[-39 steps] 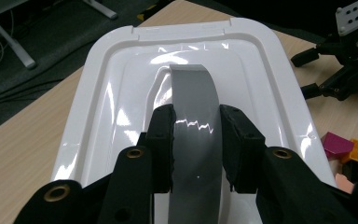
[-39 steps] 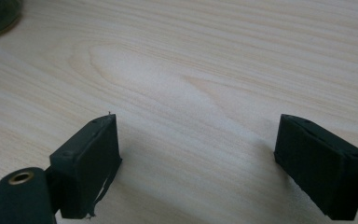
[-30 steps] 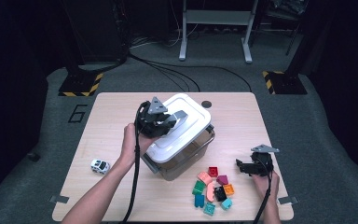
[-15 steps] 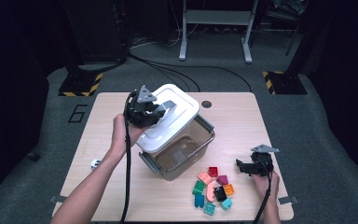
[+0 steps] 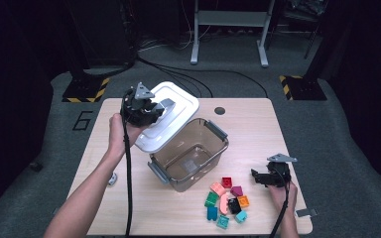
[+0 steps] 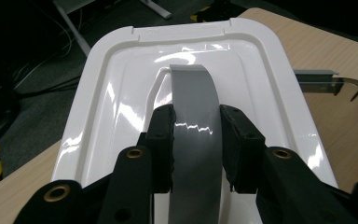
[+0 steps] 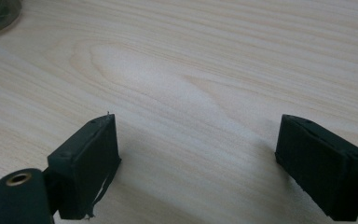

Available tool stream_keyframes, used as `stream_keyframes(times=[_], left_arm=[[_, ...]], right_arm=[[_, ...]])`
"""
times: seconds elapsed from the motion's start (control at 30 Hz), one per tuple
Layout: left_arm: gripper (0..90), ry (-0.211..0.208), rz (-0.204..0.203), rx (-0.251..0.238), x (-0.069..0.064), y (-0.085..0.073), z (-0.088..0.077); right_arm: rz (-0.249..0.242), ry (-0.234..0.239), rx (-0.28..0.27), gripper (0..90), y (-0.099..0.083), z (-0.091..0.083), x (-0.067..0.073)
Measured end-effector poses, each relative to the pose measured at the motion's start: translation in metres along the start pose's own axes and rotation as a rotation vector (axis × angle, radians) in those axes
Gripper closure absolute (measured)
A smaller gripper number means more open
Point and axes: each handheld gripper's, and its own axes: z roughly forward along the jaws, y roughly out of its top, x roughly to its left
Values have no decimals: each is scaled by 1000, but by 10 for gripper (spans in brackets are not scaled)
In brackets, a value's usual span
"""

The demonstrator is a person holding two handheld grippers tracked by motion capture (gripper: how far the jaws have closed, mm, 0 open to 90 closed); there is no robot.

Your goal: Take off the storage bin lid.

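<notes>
Left tongs (image 5: pixel 159 110) clamped on the grey handle (image 6: pixel 193 116) of the white lid (image 5: pixel 178 106); the handle runs up between the 2 jaws in the left gripper view, pads pressed on both its sides. Lid held tilted, clear of the bin (image 5: pixel 191 153), w/ its near edge over the bin's far-left rim. Bin: clear brown plastic, open, nothing visible inside, on the counter (image 5: pixel 258 129) just right of and below the left tongs, grey latches at 2 ends.

Right tongs (image 5: pixel 254 175) open wide, nothing between the jaws; in the right gripper view (image 7: pixel 196 163) bare wood shows between the 2 pads. They sit low over the counter, pointing left toward the blocks (image 5: pixel 225 201).

Blocks: approx. 10, mixed colours (red, pink, green, orange, black, teal), in 1 loose cluster just left of the right tongs, in front of the bin, apart from it.

Small white item (image 5: pixel 112 179) beside the left forearm; too small to identify.
</notes>
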Motion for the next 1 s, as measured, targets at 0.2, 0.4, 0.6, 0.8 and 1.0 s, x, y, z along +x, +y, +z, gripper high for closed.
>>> stream_keyframes(times=[0.2,0.4,0.6,0.8,1.0], left_arm=[[666,27,-30,3,14,-2,1],[666,61,-71,14,32,-6,5],[666,100,-94,23,49,-9,6],[666,136,-140,37,65,-17,15],[666,179,-194,37,79,-27,26]], right_arm=[[1,1,-1,121,0,0,0],[1,2,-1,121,0,0,0],[1,1,-1,122,0,0,0],[1,-1,0,122,0,0,0],[1,-1,-2,122,0,0,0]])
